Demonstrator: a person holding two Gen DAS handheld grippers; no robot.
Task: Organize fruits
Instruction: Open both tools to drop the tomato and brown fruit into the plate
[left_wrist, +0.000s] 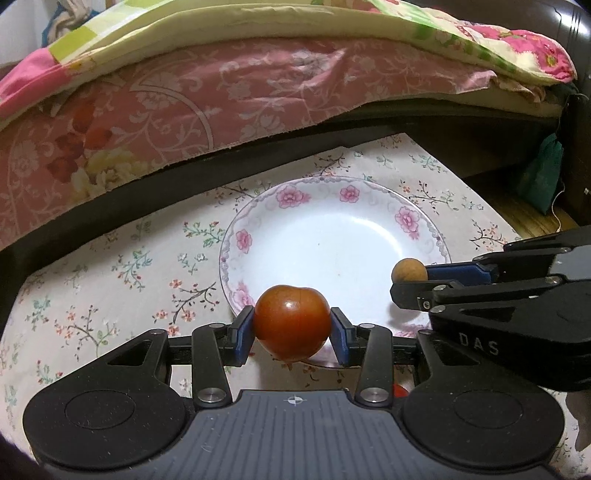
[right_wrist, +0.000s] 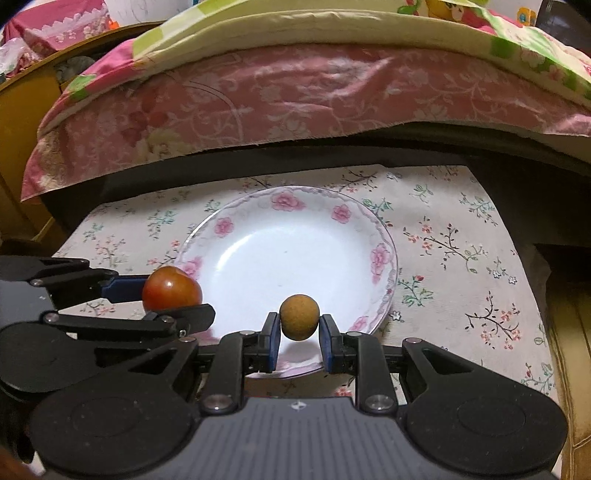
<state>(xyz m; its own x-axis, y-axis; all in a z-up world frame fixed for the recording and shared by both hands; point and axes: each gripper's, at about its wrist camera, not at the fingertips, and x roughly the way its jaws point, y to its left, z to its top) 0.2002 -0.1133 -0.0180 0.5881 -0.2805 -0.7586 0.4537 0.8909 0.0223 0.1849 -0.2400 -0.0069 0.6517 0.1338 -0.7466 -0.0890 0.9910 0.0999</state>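
My left gripper (left_wrist: 291, 328) clamps the tomato (left_wrist: 291, 322) over the plate (left_wrist: 369, 236) rim; my right gripper (right_wrist: 298, 328) pinches the small brown fruit (right_wrist: 299, 316) beside it. I should lower both into the plate's hollow before loosening, so neither rolls off.

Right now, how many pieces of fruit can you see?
2. A red tomato is held in the left hand-held gripper; a small brown round fruit is in the right hand-held gripper. The plate is empty.
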